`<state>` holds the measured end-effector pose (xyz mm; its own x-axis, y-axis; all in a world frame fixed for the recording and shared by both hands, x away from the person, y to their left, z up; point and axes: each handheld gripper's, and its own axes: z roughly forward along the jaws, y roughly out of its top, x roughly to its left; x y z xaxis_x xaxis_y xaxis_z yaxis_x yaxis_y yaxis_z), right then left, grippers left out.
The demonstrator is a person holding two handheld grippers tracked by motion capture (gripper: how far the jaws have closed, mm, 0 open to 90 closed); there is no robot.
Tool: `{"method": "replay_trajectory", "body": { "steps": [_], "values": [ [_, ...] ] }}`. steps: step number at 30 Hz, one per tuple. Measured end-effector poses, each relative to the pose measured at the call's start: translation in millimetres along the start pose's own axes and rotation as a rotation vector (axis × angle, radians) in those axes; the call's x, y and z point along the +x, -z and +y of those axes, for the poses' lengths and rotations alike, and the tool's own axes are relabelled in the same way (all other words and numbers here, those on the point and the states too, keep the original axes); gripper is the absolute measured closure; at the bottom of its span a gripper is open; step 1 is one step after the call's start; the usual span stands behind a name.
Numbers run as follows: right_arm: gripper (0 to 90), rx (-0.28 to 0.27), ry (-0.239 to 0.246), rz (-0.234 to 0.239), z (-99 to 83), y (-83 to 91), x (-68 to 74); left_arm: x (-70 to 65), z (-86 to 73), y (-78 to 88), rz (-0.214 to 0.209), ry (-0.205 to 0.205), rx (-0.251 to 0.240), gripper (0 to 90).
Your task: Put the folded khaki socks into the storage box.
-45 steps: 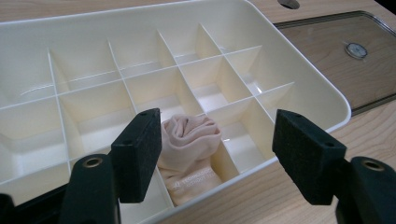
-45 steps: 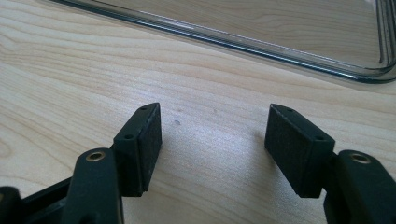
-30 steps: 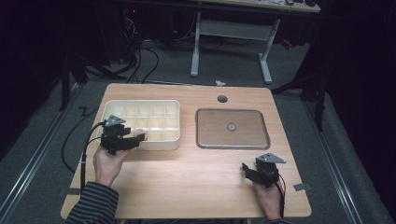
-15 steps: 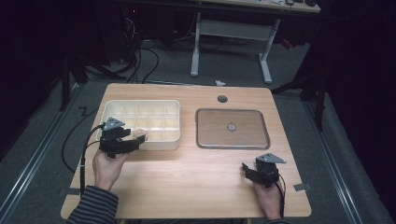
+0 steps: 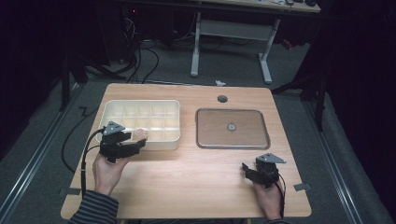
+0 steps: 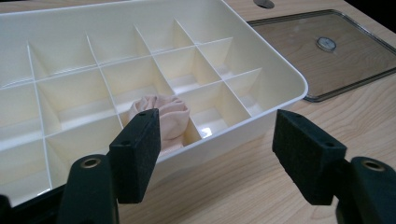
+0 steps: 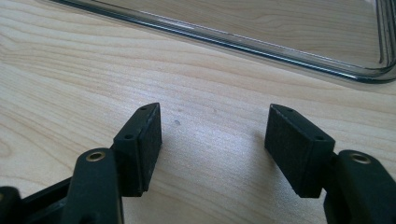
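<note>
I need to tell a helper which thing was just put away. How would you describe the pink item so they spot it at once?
On the wooden table, left of the clear lid, sits a cream divided box. In its front row of compartments, nearest the left gripper, lies a bunched pale pink cloth. The compartments around it look empty.

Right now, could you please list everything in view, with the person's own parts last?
Table: one, light wood, under everything.
Divided box: one, cream, table's left half.
Rolled cloth: one, pale pink, in a near-row compartment of the box.
Clear lid: one, transparent, flat on the table right of the box.
Desk: one, white-legged, behind the table.
Left claw: one, black, open, at the box's near wall.
Right claw: one, black, open, over bare wood near the lid.
</note>
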<state>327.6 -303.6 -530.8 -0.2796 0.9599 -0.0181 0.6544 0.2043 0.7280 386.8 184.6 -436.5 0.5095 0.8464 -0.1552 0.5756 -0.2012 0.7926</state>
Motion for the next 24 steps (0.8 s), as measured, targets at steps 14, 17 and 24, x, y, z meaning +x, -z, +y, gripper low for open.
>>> {"method": "replay_trajectory", "body": {
  "steps": [14, 17, 24],
  "values": [
    [36.4, 0.0, 0.0, 0.0, 0.0, 0.0, 0.0, -7.3, -4.1, 2.2, -0.017, -0.01, 0.013, 34.4],
    [36.4, 0.0, 0.0, 0.0, 0.0, 0.0, 0.0, -8.5, -5.0, 2.9, -0.023, -0.005, 0.013, 34.4],
    [36.4, 0.0, 0.0, 0.0, 0.0, 0.0, 0.0, -12.7, -7.5, 4.1, -0.031, -0.011, 0.01, 34.4]
  ]
}}
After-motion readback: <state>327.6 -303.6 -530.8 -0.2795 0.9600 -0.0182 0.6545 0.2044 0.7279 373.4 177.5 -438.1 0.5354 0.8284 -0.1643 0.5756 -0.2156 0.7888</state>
